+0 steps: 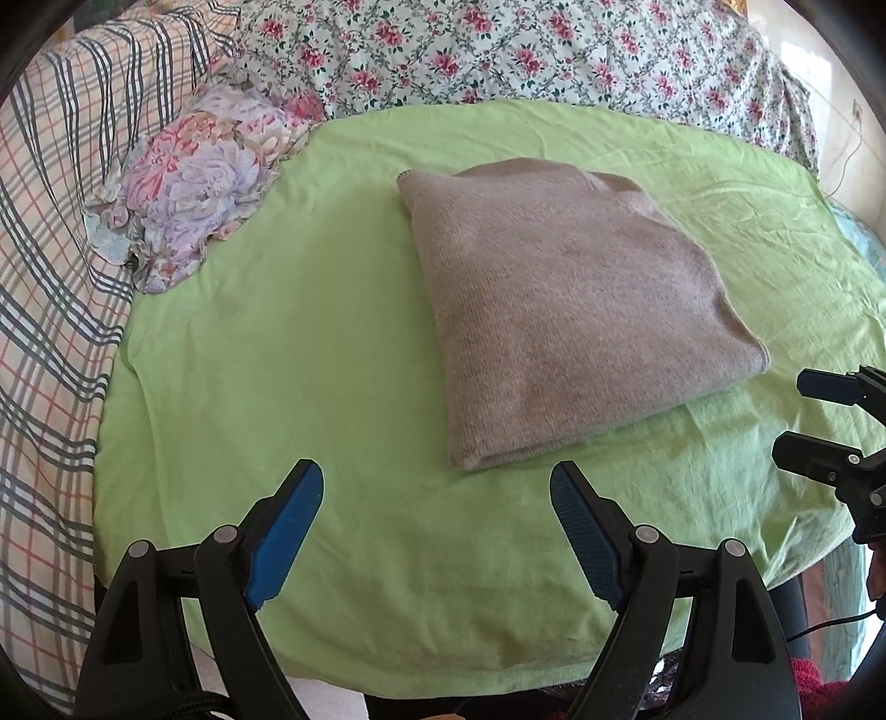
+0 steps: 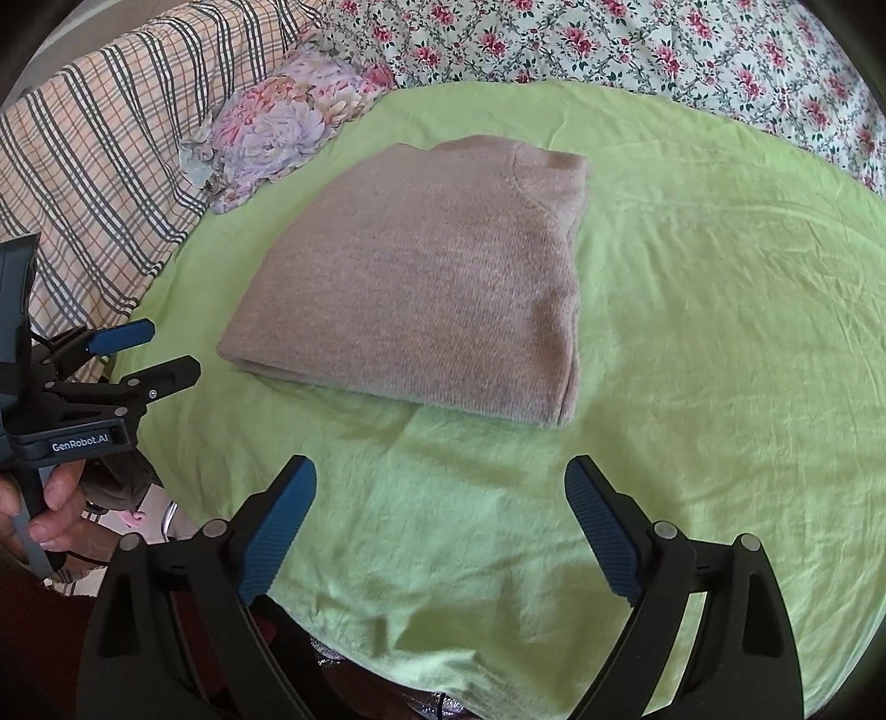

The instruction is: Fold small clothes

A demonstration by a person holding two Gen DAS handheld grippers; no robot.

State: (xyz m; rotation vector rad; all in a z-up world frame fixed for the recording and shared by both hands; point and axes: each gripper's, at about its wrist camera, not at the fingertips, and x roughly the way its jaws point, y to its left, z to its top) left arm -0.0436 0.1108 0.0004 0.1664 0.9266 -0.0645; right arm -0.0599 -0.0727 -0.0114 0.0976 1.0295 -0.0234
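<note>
A beige knit sweater (image 1: 565, 310) lies folded into a flat square on the green sheet (image 1: 277, 360); it also shows in the right wrist view (image 2: 421, 288). My left gripper (image 1: 437, 487) is open and empty, just in front of the sweater's near edge. My right gripper (image 2: 440, 487) is open and empty, a little short of the sweater's near right corner. The right gripper shows at the right edge of the left wrist view (image 1: 797, 415), open. The left gripper shows at the left of the right wrist view (image 2: 171, 349), open.
A crumpled floral cloth (image 1: 194, 183) lies at the sheet's far left, also in the right wrist view (image 2: 282, 122). A plaid blanket (image 1: 50, 277) covers the left side. A rose-print sheet (image 1: 526, 50) runs along the back. The green sheet's front edge (image 1: 443, 681) hangs near me.
</note>
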